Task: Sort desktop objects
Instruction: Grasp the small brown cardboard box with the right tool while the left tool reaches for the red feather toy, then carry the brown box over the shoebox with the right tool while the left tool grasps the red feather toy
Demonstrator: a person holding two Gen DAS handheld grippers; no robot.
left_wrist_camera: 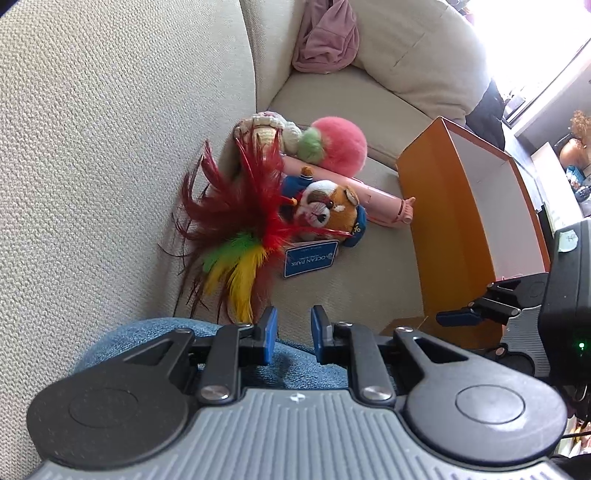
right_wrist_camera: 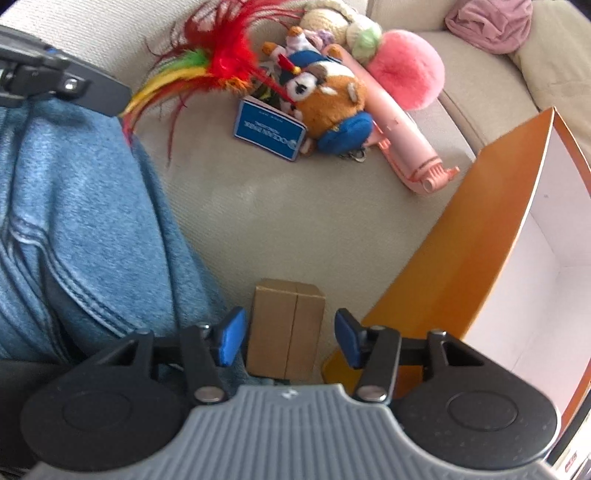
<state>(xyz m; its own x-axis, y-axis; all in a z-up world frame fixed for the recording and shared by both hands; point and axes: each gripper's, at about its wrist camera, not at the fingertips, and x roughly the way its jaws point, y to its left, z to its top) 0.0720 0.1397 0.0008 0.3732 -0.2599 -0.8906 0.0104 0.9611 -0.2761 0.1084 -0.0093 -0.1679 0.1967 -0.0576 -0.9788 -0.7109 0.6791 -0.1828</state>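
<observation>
A pile of toys lies on the beige sofa seat: a red, green and yellow feather toy, a plush dog in blue clothes with a blue tag, a pink fluffy ball, a pink tube-shaped toy and crocheted toys. An open orange box stands to their right. My left gripper is open and empty, short of the feathers. My right gripper is open around a small brown cardboard box, pads apart from it.
A person's leg in blue jeans lies under and beside the grippers. A pink cloth sits in the sofa corner by a cream cushion. The right gripper shows in the left wrist view.
</observation>
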